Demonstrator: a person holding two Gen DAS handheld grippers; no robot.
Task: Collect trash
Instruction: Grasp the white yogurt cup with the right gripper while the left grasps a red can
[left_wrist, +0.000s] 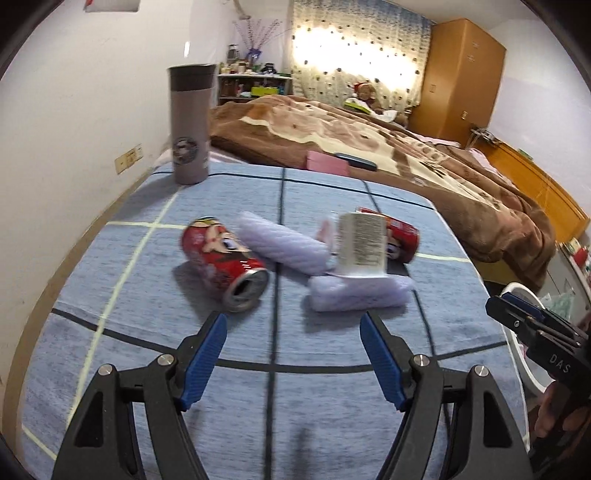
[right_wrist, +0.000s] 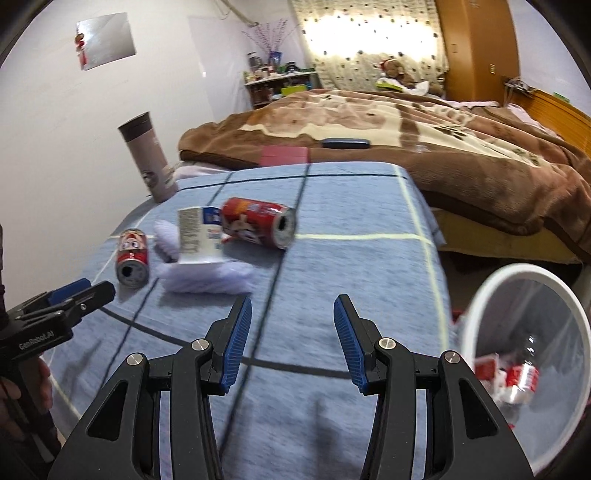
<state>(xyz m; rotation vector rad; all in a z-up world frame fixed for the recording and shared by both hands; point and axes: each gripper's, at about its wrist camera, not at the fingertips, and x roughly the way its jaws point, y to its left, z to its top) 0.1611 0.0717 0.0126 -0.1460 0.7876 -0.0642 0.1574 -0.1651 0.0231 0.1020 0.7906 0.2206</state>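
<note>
Ahead of your left jaws you have two red cans (left_wrist: 225, 264) (left_wrist: 400, 236) on their sides, two pale lilac rolls (left_wrist: 282, 246) (left_wrist: 360, 293) and an upright white carton (left_wrist: 362, 243); the white bin (right_wrist: 524, 350), right of your right jaws, holds trash.

Bare blue cloth on the worktop (right_wrist: 332, 266) lies open on the near side of the paper cup (right_wrist: 197, 236). Around the paper cup crowd two red cans (right_wrist: 258, 221) and foam pieces (right_wrist: 207, 277); the flask (right_wrist: 147, 158) stands behind it.
</note>
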